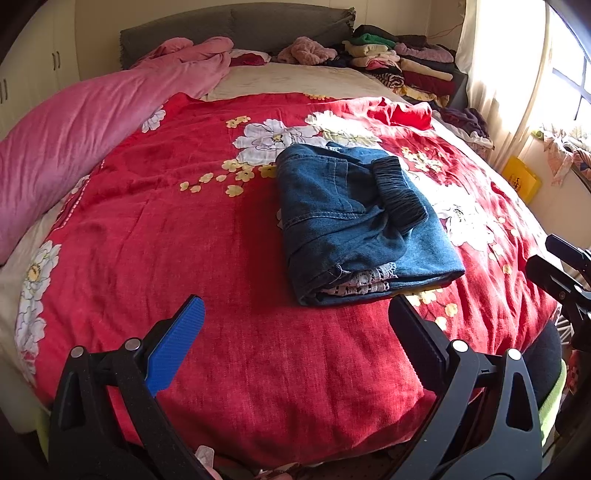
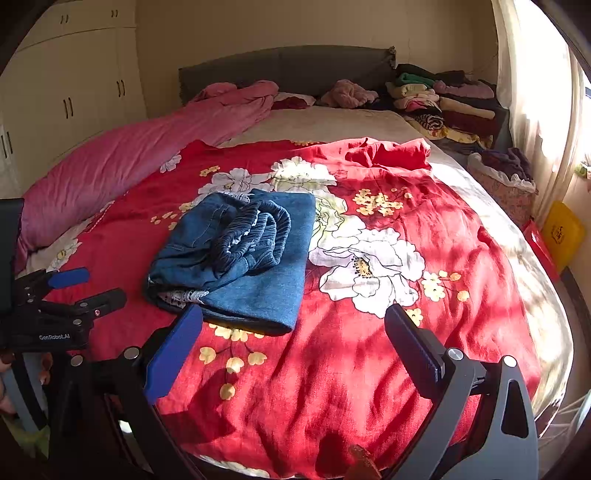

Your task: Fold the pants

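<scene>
The denim pants (image 1: 354, 221) lie folded into a thick, squarish bundle on the red floral bedspread (image 1: 184, 229), toward the middle of the bed, with the dark elastic waistband (image 1: 397, 192) bunched on top and a strip of lace trim (image 1: 364, 280) showing at the near edge of the fold. Nothing holds them.

Both tools are pulled back from the bundle at the foot end of the bed. The left gripper (image 1: 299, 332) is held low over the bedspread, pointing up the bed, its blue-padded finger and black finger spread wide apart with only red cloth between them; the pants sit just beyond the tips. The right gripper (image 2: 295, 332) is posed the same way to the right of it, fingers equally far apart and empty, the near corner of the pants just past its blue pad (image 2: 173, 350).

A rolled pink quilt (image 1: 74, 136) runs along the left side, and stacked folded clothes (image 1: 406, 62) sit by the grey headboard (image 1: 240, 26).
</scene>
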{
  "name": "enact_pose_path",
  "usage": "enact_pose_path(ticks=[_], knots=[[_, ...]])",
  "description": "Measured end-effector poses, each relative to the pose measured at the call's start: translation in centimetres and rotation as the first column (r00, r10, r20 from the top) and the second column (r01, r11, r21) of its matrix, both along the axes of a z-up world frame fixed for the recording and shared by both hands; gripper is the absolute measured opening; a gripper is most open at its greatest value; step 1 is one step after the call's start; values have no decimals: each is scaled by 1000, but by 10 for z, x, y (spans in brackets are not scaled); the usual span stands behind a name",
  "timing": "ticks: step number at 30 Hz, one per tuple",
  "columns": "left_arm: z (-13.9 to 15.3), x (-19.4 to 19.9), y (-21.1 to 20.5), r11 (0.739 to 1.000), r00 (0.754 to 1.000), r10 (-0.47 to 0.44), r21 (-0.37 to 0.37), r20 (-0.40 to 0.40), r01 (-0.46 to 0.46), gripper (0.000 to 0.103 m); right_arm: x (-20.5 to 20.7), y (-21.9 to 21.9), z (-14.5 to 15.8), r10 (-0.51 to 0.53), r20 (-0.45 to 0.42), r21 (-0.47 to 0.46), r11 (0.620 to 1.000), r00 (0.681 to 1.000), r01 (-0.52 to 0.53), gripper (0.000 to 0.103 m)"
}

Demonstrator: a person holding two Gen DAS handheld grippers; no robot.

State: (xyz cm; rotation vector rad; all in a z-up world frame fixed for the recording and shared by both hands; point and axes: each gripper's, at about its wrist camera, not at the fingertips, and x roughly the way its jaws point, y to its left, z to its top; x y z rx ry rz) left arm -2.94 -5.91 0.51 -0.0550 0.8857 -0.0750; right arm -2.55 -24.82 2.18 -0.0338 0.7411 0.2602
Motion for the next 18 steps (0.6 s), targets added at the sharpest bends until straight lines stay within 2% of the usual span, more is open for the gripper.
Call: enact_pose_path(ticks=[18], knots=[[0,1,0,1000,1000,1,3,0,-1,93,0,0,0,0,-2,0,1000,1000,0,98]])
